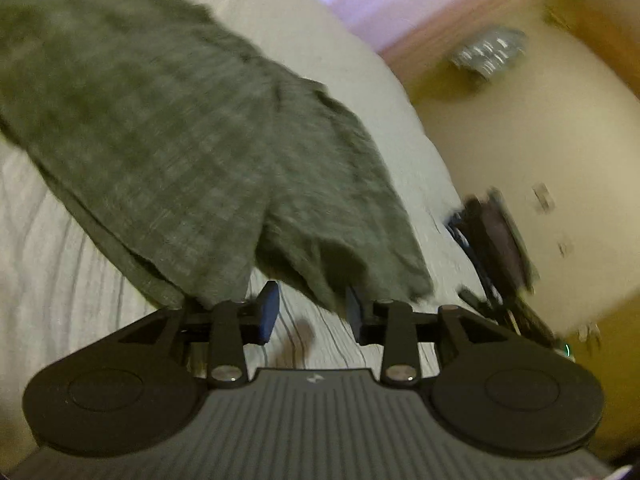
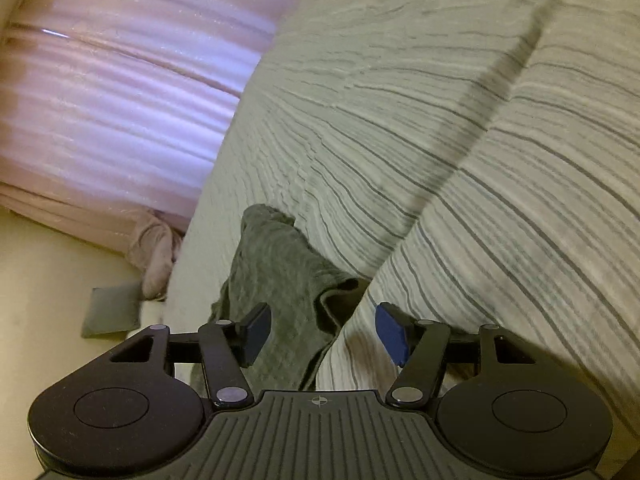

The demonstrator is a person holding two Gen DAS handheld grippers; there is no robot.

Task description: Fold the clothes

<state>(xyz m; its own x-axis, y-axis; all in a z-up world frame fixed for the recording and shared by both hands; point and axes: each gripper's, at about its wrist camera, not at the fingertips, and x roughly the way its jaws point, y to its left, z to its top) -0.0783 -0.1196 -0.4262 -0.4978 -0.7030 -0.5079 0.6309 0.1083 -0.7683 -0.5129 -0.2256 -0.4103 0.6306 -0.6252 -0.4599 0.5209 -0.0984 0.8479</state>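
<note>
A grey-green knit garment (image 1: 168, 128) lies spread over the striped white bedcover (image 1: 48, 272) in the left wrist view, blurred by motion. My left gripper (image 1: 312, 312) is open just in front of the garment's near hem, with nothing between its blue pads (image 1: 267, 312). In the right wrist view a bunched end of the same garment (image 2: 280, 276) lies on the bedcover (image 2: 460, 160) near the bed's edge. My right gripper (image 2: 322, 332) is open above it, the cloth showing between and under its fingers without being pinched.
The bed's right edge drops to a cream floor (image 1: 540, 152) with a dark bag or case (image 1: 496, 248) and a shiny packet (image 1: 488, 52). Pink curtains (image 2: 120, 92) hang past the bed's left side, with a grey flat object (image 2: 112, 312) on the floor.
</note>
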